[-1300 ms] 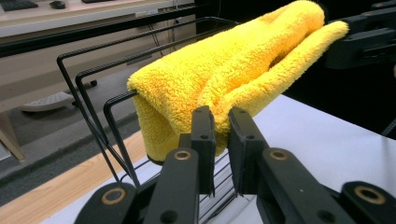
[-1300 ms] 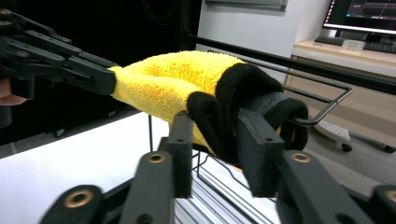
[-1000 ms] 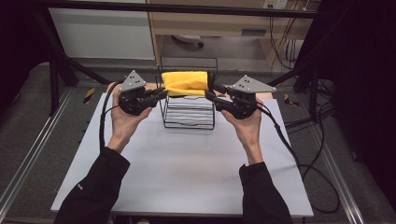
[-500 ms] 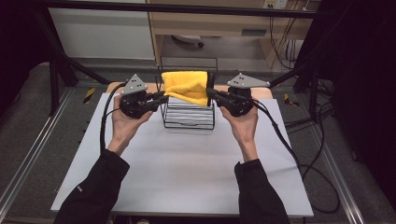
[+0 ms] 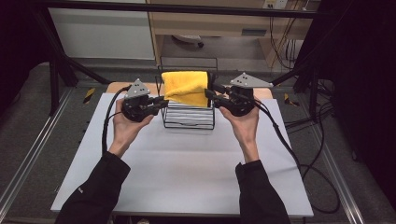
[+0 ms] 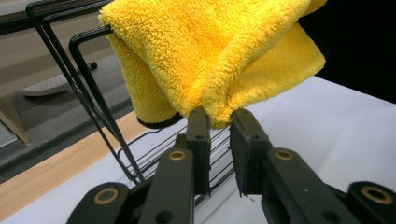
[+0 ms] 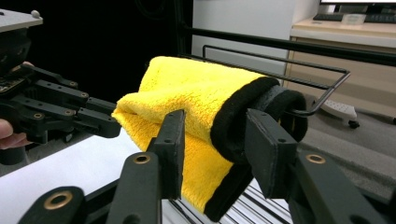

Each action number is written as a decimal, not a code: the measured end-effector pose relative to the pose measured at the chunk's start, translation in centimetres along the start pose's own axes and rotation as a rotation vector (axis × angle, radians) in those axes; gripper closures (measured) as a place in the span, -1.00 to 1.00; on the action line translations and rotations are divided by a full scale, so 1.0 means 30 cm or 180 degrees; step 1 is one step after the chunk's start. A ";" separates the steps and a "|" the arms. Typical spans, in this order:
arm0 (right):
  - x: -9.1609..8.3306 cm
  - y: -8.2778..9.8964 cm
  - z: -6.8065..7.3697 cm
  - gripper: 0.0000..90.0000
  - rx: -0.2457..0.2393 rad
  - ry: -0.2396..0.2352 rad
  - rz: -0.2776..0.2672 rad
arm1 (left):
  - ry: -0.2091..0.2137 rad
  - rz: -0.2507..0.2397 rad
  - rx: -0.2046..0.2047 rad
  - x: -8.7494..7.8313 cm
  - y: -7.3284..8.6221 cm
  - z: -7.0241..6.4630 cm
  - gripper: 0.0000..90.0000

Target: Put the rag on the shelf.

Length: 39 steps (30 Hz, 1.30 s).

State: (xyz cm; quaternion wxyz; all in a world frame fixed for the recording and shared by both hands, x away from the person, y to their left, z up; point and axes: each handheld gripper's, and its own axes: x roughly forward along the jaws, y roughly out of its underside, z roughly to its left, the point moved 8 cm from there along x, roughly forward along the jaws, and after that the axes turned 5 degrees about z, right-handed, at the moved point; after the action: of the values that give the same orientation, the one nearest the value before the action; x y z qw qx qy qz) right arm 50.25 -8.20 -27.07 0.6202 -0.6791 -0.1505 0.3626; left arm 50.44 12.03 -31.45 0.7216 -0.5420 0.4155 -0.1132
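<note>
high view: a yellow cloth is hanging folded over the top bar of a black wire rack, which is standing at the far middle of the white table. the left gripper is reaching in level to the cloth's lower left corner; the right gripper is reaching in level at the cloth's right edge. a hand is holding each gripper from below.

left gripper view: the cloth is looking thick and fluffy, bright yellow, doubled over the rack bar with a dark trim showing under its lowest fold. its hanging corner is sitting between the two jaws, which have just been closing and are standing narrowly apart, pinching that corner at the tips.

right gripper view: the cloth is showing a black bound edge curling round its rolled end on the rack bar. the jaws have just been opening and are straddling that black edge, one on each side, with a gap showing at the yellow side, so they are not clamping it. the left gripper is showing beyond, touching the cloth's far corner.
</note>
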 end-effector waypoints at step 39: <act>0.034 0.149 -0.049 0.26 0.0037 0.0027 0.0267 | -0.0048 0.0223 -0.0423 0.038 0.093 0.038 -0.36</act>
State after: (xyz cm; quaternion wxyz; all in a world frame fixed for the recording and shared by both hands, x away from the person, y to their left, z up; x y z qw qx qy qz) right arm 50.86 -9.46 -31.69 0.6091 -0.6828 -0.1171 0.3862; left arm 51.18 13.20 -34.37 0.6907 -0.5747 0.4354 -0.0560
